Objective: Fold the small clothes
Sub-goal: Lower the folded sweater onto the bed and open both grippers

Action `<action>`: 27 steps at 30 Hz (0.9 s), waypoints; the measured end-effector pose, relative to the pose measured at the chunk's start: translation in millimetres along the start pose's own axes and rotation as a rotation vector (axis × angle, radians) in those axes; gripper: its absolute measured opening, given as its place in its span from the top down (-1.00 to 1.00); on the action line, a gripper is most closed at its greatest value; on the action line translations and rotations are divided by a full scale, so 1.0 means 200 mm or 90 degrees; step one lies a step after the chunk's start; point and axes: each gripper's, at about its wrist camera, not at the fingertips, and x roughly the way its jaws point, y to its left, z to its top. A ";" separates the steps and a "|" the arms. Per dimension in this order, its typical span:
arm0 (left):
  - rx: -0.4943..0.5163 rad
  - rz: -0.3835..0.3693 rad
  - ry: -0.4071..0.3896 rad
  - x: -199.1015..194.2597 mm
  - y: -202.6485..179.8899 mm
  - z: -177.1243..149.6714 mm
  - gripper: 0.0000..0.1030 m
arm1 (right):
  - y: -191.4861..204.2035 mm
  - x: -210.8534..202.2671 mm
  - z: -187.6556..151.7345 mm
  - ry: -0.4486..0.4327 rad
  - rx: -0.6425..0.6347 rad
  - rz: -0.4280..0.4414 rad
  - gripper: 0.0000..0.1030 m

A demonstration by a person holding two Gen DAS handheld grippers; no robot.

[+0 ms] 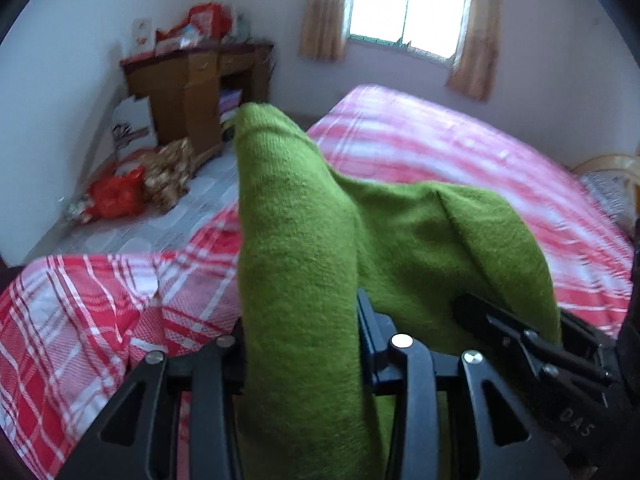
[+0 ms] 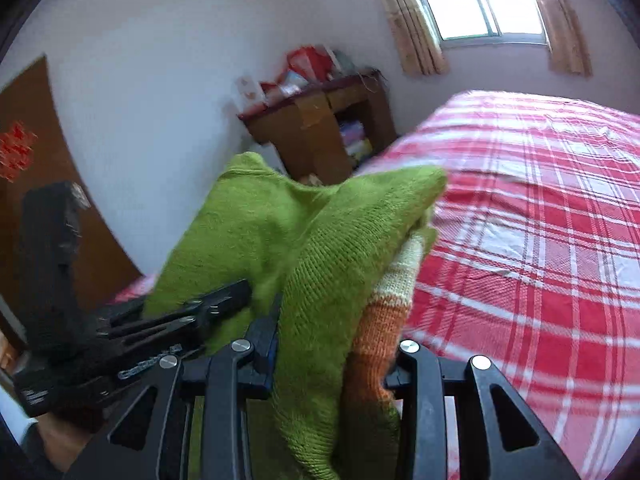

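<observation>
Holding a green knitted garment [image 1: 304,240] off the bed, I have a bunched fold of it standing up between the jaws of my left gripper [image 1: 300,344], which are part open around the thick wad. My right gripper [image 2: 336,344] is likewise part closed on another bunch of the same piece, its jaws pressed to the cloth on both sides. In the left view the right gripper appears at lower right, close beside mine, with the garment sagging between the two.

The garment is a bright green, fine-ribbed knit. From the right view a band of orange and cream stripes [image 2: 384,300] shows on its underside, just by the right-hand jaw. Its upper folds rise in two peaks and hide the near bed surface and most of each gripper's fingertips.

Below and beyond lies the bed, covered in a red and white checked sheet [image 2: 540,220], slightly rumpled near the left edge. Past the bed's corner, on the pale floor, sit a red bag [image 1: 116,196] and a patterned bundle [image 1: 170,174]. Farther off a brown wooden desk [image 1: 192,92] stands against the white wall, cluttered on top. A bright window [image 1: 408,0] with beige curtains closes the far wall.
</observation>
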 end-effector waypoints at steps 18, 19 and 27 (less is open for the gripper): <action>-0.186 -0.072 0.020 0.00 0.23 -0.04 -0.73 | -0.32 -0.26 -0.02 -0.069 0.204 -0.012 0.10; -0.181 -0.065 0.019 0.01 0.21 -0.03 -0.73 | -0.29 -0.32 -0.03 -0.073 0.185 -0.025 0.16; -0.112 0.078 -0.029 -0.23 0.12 -0.06 -0.74 | 0.18 -0.34 -0.20 0.000 -0.060 -0.023 0.68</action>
